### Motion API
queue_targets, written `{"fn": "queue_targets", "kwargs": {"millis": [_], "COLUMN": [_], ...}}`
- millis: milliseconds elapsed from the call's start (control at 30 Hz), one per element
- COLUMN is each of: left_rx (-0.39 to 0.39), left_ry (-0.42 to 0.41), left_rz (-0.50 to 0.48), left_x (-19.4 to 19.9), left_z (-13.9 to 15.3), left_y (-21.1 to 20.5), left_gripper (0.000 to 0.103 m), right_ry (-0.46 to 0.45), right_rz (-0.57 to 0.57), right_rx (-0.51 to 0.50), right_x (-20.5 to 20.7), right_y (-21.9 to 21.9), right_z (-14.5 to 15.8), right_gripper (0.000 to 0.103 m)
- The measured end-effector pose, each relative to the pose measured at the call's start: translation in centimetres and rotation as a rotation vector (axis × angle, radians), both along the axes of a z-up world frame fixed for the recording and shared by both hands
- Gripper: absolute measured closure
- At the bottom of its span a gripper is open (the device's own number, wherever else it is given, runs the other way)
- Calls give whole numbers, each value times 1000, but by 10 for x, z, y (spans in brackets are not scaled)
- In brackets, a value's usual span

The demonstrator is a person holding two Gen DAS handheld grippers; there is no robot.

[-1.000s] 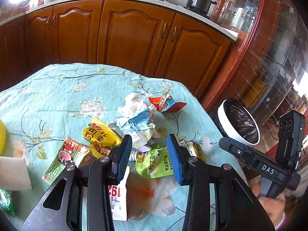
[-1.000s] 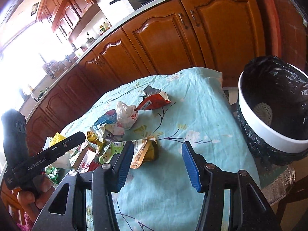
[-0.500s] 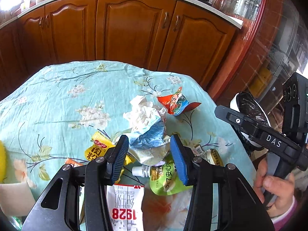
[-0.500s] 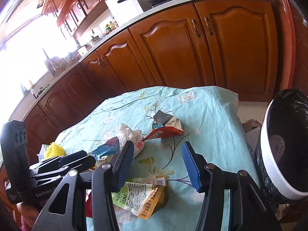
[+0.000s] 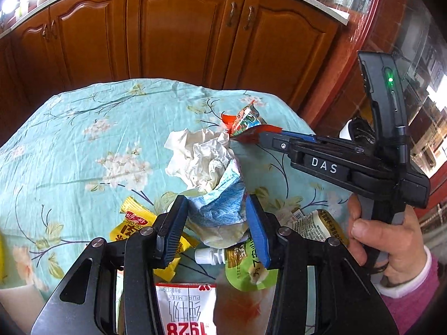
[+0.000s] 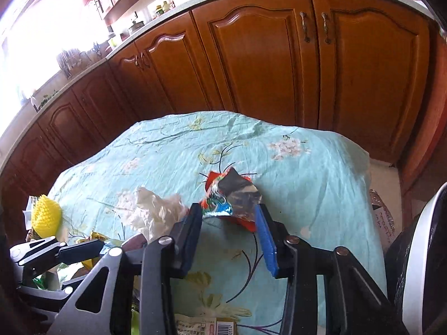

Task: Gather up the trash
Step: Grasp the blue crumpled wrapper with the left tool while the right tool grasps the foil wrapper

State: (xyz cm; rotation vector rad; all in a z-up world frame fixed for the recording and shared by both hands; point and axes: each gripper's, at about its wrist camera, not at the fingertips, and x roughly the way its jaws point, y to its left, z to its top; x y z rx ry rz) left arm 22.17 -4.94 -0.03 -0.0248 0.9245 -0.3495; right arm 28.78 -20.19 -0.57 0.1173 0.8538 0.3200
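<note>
A pile of trash lies on the table with the turquoise flowered cloth (image 5: 83, 145). My left gripper (image 5: 216, 212) is open, its fingers on either side of a crumpled blue and white wrapper (image 5: 220, 203) joined to a white paper wad (image 5: 198, 156). My right gripper (image 6: 229, 215) is open around a red snack bag (image 6: 232, 195), which also shows in the left wrist view (image 5: 245, 125). The white bin with a black liner (image 6: 427, 265) stands at the table's right edge.
Near me lie a yellow wrapper (image 5: 134, 223), a green pouch (image 5: 248, 268), a milk carton (image 5: 187, 307), a small white bottle (image 5: 209, 255) and a printed packet (image 5: 315, 223). A yellow spiky thing (image 6: 46, 217) sits at the left. Wooden cabinets (image 6: 279, 55) stand behind.
Both grippers moved forward and down. The left now straddles the blue and white wrapper, the right now straddles the red snack bag. Both stay open.
</note>
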Motion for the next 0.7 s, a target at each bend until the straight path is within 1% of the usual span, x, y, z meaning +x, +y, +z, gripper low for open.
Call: {"fn": "queue_targets", "kwargs": {"millis": [33, 67, 100, 200, 233, 333, 400, 467, 533, 600, 633, 667, 700], "left_rx": [1, -2, -3, 0, 5, 17, 21, 25, 22, 10, 0, -12, -23], "left_ry": [0, -2, -2, -7, -11, -29, -40, -48, -53, -52, -51, -52, -53], "left_rz": [-3, -6, -9, -25, -31, -49, -57, -61, -59, -52, -48, -45, -40], "left_x": [0, 0, 0, 0, 0, -3, -5, -6, -7, -8, -8, -10, -11], "left_z": [0, 0, 0, -1, 0, 2, 3, 4, 6, 7, 7, 8, 9], "left_y": [0, 1, 1, 2, 1, -1, -2, -3, -2, 2, 3, 5, 7], "left_gripper": [62, 65, 66, 70, 71, 77, 80, 82, 83, 84, 84, 84, 85], "right_ry": [21, 34, 39, 41, 36, 10, -10, -23, -21, -6, 3, 8, 10], "right_rz": [13, 18, 17, 18, 16, 11, 14, 28, 38, 47, 49, 50, 49], "right_rx": [-7, -16, -26, -14, -14, 9, 0, -16, -39, -60, -73, -86, -94], "right_x": [1, 2, 1, -4, -6, -10, -11, -9, -4, 3, 6, 8, 7], "right_y": [1, 1, 1, -3, -4, -8, -8, -4, 1, 7, 10, 12, 13], "right_z": [-4, -8, -10, -11, -9, 2, 10, 14, 12, 6, 1, -3, -5], "right_gripper": [77, 81, 81, 81, 78, 77, 76, 67, 67, 71, 79, 97, 100]}}
